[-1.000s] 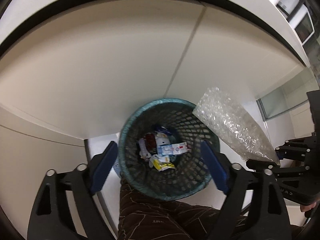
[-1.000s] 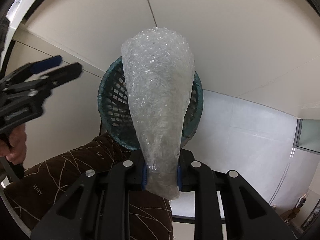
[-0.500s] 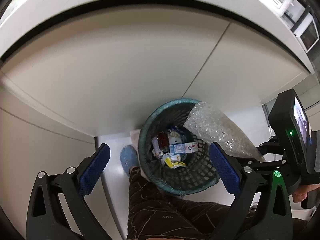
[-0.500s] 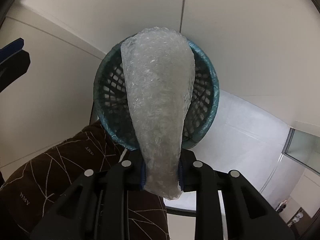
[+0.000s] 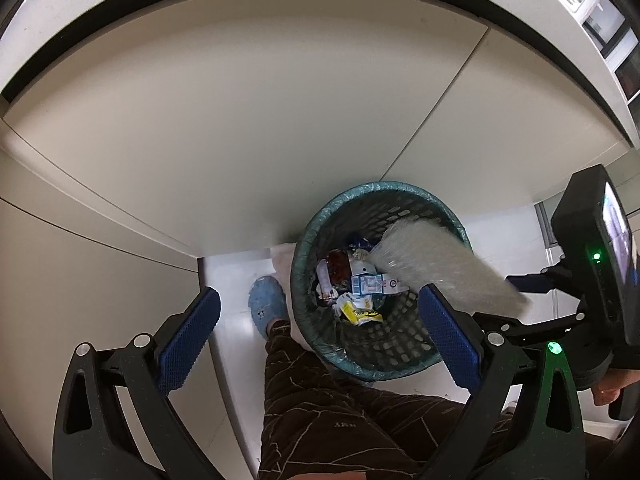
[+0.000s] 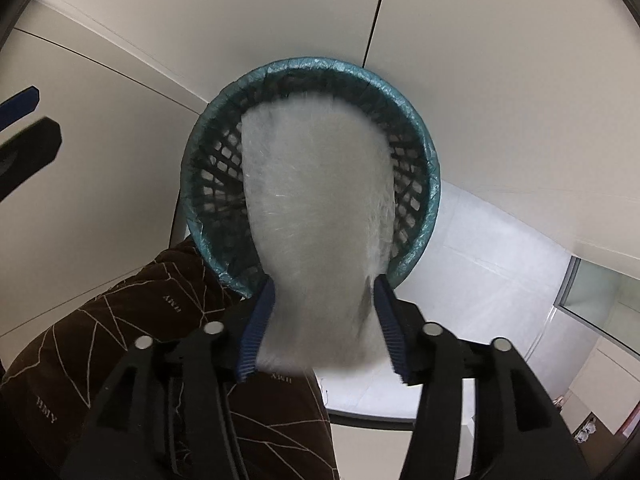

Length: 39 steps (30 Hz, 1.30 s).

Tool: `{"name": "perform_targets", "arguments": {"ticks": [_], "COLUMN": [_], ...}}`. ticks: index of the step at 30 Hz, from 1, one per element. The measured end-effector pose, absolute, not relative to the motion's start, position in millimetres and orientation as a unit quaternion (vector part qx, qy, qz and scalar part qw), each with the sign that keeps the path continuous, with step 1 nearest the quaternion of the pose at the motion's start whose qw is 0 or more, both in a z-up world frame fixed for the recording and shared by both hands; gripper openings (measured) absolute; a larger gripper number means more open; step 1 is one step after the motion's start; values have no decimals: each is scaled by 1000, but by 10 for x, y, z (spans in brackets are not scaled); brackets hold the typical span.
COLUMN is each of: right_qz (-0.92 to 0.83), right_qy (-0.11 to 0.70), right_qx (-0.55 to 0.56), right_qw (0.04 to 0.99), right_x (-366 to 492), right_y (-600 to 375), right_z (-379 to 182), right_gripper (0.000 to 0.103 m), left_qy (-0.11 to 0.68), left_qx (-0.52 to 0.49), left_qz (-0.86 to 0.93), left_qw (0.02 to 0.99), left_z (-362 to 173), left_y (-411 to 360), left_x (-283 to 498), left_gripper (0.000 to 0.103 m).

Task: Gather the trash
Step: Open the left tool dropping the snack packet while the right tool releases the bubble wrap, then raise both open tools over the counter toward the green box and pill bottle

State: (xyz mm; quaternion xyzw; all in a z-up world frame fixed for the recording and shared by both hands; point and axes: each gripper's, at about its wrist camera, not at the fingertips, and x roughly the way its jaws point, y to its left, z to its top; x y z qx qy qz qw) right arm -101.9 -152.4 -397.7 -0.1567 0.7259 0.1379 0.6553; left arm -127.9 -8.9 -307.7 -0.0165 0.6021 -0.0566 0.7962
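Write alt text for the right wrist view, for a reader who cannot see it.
A blurred piece of bubble wrap drops between the opening blue pads of the right gripper into a teal mesh wastebasket directly below. A brown patterned trouser leg shows at lower left.

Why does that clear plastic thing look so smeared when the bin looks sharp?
Right wrist view: the bubble wrap is streaked with motion blur between the opening jaws of the right hand-held gripper, while the bin rim stays crisp. Left wrist view: same smear; the fisheye lens bends the cupboard edges.
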Motion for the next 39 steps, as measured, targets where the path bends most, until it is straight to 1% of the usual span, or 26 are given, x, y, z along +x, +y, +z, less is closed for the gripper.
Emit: {"name": "perform_targets", "arguments": {"ticks": [3, 6, 7, 12, 13, 16, 25, 30, 39], "right_qz": [134, 132, 131, 117, 113, 107, 103, 111, 105], "right_qy": [721, 708, 702, 665, 656, 628, 543, 499, 446], "right_qx": [-154, -133, -123, -71, -64, -46, -22, -14, -10], "right_qw": [663, 681, 689, 734, 744, 769, 833, 859, 889], "right_x": [-1020, -1014, -1008, -936, -915, -880, -695, -486, 8], "right_y": [-1523, -1572, -1597, -1768, -1802, -1877, -2024, -2014, -1806], "right_z": [-3948, -3844, -3800, -3429, -3326, -3043, -2094, -1619, -1046], "right_gripper": [66, 71, 76, 91, 93, 95, 95, 95, 95], "left_qy": [604, 608, 608, 604, 601, 590, 539, 502, 450], "left_qx": [-12, -7, -6, -8, -10, -15, -31, -44, -54], "left_qz": [-54, -48, -45, -34, -33, -30, -46, -48, -35], "left_qw": [795, 793, 793, 796, 798, 807, 840, 863, 891], "left_z": [-3092, -3092, -3103, -2964, -2925, -2708, -1912, -1434, -817], "left_y": [-105, -112, -118, -97, -95, -63, -25, 14, 139], "left_x": [-1272, -1268, -1259, -1240, -1241, -1215, -1052, -819, -230], "left_gripper": [97, 97, 97, 97, 97, 97, 97, 97, 97]}}
